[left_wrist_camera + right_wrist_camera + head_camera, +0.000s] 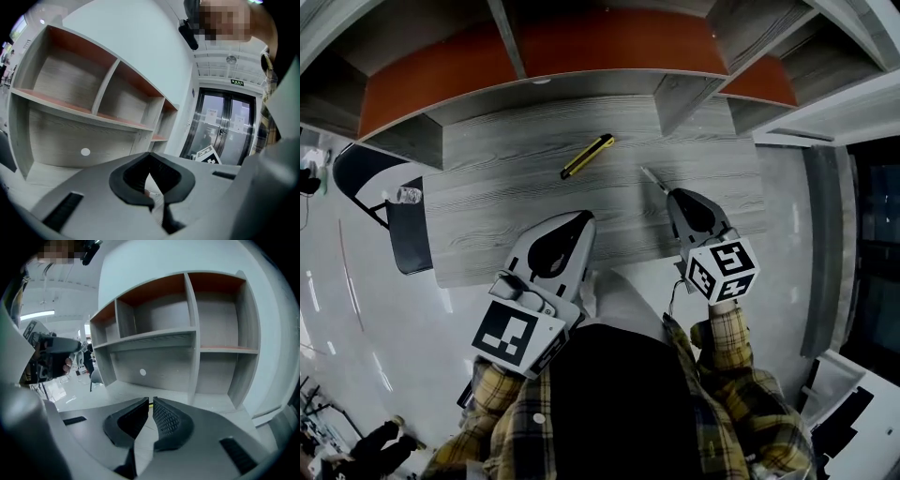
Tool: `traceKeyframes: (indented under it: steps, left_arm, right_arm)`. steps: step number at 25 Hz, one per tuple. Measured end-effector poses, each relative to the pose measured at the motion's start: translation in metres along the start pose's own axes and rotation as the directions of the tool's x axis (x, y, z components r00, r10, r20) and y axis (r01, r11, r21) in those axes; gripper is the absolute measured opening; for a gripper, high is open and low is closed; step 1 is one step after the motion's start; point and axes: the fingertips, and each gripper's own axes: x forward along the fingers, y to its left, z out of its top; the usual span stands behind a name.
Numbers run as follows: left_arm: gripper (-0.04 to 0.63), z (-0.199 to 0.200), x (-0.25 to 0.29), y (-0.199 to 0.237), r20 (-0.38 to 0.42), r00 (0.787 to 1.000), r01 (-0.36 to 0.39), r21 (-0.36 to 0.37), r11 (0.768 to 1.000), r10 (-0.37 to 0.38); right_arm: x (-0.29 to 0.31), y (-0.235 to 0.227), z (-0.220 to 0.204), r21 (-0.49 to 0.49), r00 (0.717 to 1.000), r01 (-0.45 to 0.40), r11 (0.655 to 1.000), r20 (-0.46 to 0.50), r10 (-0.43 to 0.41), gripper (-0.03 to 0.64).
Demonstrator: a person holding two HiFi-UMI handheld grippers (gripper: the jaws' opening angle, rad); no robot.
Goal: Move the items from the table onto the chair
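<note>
My right gripper [673,195], jaws pressed together and empty, hangs over the table's [506,187] front edge. The yellow utility knife [587,156] lies near the back edge. I should spread my jaws first, then straddle its handle.

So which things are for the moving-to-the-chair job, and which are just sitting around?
For the job:
- yellow utility knife
- thin silver thing, lying by it
- table
- black chair

Just sitting around:
- shelves
- glass doors
</note>
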Motion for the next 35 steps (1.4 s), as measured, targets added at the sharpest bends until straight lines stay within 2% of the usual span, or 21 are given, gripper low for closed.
traceKeyframes:
  steps: [4, 6, 11, 18, 23, 30, 35]
  left_arm:
    - [0.003, -0.001, 0.008, 0.001, -0.006, 1.0, -0.014, -0.012, 1.0, 0.014]
    - [0.003, -0.007, 0.009, 0.004, -0.028, 0.999, -0.037, -0.016, 0.999, 0.036]
    - [0.003, -0.012, 0.015, 0.003, -0.012, 0.999, -0.048, -0.029, 0.998, 0.048]
    - [0.003, -0.029, 0.018, 0.001, -0.043, 0.997, -0.063, -0.041, 0.997, 0.061]
    - [0.003, -0.036, 0.015, 0.005, -0.065, 0.994, -0.089, -0.047, 0.995, 0.085]
    - [0.003, -0.044, 0.012, 0.007, -0.095, 0.99, -0.112, -0.045, 0.993, 0.107]
    - [0.003, -0.042, 0.013, 0.005, -0.074, 0.991, -0.115, -0.052, 0.992, 0.111]
  right_arm:
    - [0.02, -0.026, -0.03, -0.016, 0.995, -0.022, 1.0, -0.095, 0.02, 0.024]
    - [0.031, -0.034, -0.048, -0.023, 0.987, -0.053, 0.998, -0.153, 0.048, 0.055]
    - [0.055, -0.046, -0.092, -0.023, 0.946, -0.148, 0.989, -0.294, 0.135, 0.117]
    - [0.083, -0.069, -0.141, -0.084, 0.891, -0.186, 0.979, -0.435, 0.132, 0.132]
    - [0.1, -0.081, -0.167, -0.086, 0.867, -0.186, 0.979, -0.484, 0.122, 0.132]
    - [0.107, -0.084, -0.179, -0.097, 0.861, -0.186, 0.978, -0.496, 0.115, 0.129]
    - [0.108, -0.09, -0.18, -0.169, 0.867, -0.179, 0.969, -0.493, 0.074, 0.074]
